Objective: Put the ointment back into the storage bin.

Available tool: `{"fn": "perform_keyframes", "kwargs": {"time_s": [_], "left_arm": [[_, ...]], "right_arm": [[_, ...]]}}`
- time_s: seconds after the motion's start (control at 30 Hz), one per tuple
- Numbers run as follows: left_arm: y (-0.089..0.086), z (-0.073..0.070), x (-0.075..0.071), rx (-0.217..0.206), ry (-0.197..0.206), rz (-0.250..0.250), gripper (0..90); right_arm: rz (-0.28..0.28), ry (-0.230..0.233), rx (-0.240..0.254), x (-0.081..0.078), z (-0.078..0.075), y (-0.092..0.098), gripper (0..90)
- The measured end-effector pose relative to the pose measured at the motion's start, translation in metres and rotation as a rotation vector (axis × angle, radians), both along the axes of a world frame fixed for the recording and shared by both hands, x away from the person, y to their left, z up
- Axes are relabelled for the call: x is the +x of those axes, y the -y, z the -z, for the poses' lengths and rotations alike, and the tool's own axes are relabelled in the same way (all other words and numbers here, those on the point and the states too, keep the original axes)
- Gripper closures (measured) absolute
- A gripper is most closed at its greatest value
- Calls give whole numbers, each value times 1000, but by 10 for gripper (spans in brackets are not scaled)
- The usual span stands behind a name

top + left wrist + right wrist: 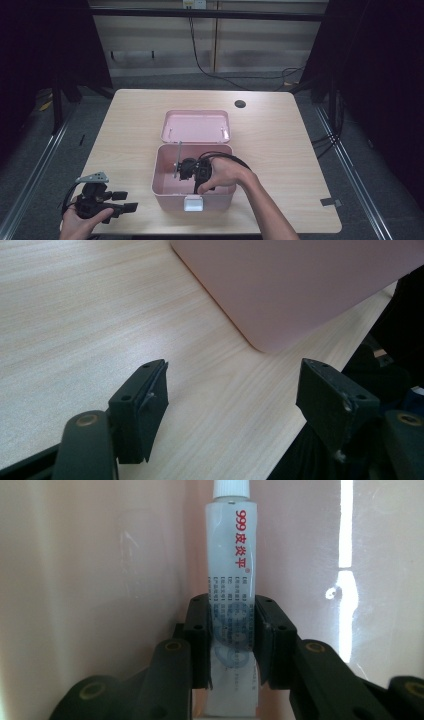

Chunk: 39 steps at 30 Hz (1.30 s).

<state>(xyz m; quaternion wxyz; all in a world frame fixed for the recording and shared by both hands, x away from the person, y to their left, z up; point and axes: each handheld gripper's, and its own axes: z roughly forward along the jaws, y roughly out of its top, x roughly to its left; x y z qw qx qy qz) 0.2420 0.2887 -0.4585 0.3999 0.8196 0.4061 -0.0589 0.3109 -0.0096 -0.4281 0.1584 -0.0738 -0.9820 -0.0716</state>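
A pink box (161, 187) stands open in the middle of the table, its lid (196, 126) laid back behind it. My right gripper (181, 169) reaches down inside the box. In the right gripper view its jaws press both sides of a white ointment tube (232, 570) with red lettering and a white cap, the pink box wall (90, 565) close behind. My left gripper (128, 201) rests at the front left of the table, jaws wide apart with nothing between them (232, 402). The box's pink corner (300, 285) lies just ahead of it.
A white latch (193, 203) sits on the box's front wall. A dark round grommet (240, 104) is set in the table near the far edge. Bare wood (285, 145) lies right of the box. Cables trail on the floor beyond the table.
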Motion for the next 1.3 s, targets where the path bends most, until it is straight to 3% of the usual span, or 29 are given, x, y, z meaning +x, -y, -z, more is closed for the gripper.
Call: {"fn": "perform_keyframes", "kwargs": {"time_s": [0.5,1.03,1.3], "left_arm": [[0,0,0,1,0,-1,286],[0,0,0,6,4,3,298],[0,0,0,2,1,-1,296]], "right_arm": [[-19,12,11,0,-1,1,696],[38,54,38,-3,-15,11,654],[29,61,53,-5,-21,13,651]]}}
